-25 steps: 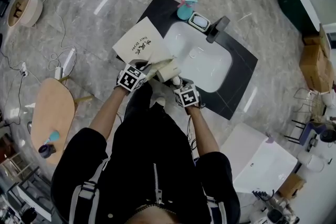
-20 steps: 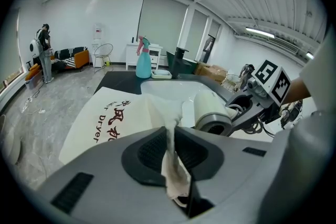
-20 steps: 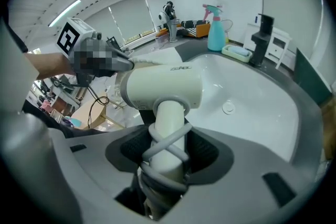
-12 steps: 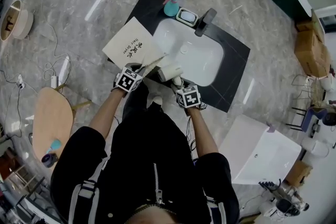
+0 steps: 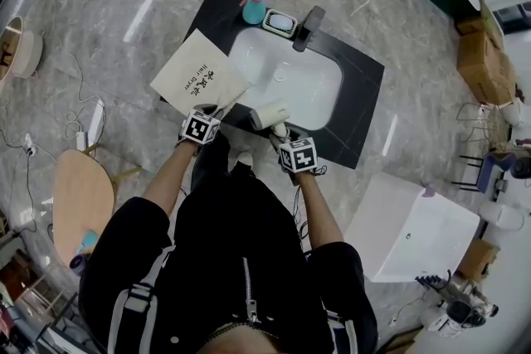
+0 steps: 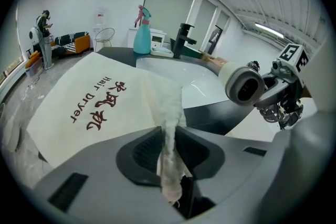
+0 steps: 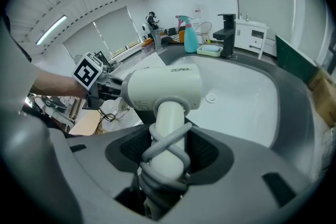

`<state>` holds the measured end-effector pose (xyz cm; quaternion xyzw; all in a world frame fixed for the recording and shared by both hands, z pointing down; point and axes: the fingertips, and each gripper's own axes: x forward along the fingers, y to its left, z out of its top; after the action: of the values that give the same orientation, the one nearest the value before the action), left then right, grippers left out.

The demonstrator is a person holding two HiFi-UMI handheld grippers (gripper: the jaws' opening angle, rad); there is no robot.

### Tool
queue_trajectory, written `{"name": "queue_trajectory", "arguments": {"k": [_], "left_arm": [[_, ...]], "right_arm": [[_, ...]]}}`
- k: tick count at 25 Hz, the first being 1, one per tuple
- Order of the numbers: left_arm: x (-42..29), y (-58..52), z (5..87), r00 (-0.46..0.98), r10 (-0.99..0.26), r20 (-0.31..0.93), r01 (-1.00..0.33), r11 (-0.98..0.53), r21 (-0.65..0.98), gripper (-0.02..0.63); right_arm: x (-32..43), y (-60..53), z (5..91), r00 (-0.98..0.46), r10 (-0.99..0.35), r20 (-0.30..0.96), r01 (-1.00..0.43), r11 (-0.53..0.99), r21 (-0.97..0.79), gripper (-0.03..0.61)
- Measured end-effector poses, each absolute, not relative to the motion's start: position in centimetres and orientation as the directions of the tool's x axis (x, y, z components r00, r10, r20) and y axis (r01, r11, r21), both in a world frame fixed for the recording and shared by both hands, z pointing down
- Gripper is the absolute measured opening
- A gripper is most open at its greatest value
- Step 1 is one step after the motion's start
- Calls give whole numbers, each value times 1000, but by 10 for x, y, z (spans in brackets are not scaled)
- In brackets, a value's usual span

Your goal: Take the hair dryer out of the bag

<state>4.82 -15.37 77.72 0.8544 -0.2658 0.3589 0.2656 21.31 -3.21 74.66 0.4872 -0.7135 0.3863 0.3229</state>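
- Dark counter with a white sink; since a second ago the bag has sunk flat to the sink's left.
- Now the hair dryer is clear of it, over the sink's near rim, so I judge removal essentially done.
- Grip: right gripper holds the cord-wrapped handle, jaws wide.
- Other side: left gripper pinches bag cloth, and its jaws have just eased open slightly.
- Barrel is level along the rim, its round end toward the left gripper; the handle points into my right jaws.

The left claw, jaws just easing open, pinches bunched cloth of the cream bag.
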Motion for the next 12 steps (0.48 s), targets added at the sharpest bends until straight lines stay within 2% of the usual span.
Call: {"name": "queue_trajectory", "arguments": {"k": [5,12], "left_arm": [[48,-151,766,619,-275,736,-643,-715,273,115],[33,-156,730,645,-380,663,-678,-685,268,120]], "right_arm": [[217,-30,744,-320,-463,826,-946,207,-251,230],[220,-37,738,-324,-488,811,-945,210,-251,230]]}}
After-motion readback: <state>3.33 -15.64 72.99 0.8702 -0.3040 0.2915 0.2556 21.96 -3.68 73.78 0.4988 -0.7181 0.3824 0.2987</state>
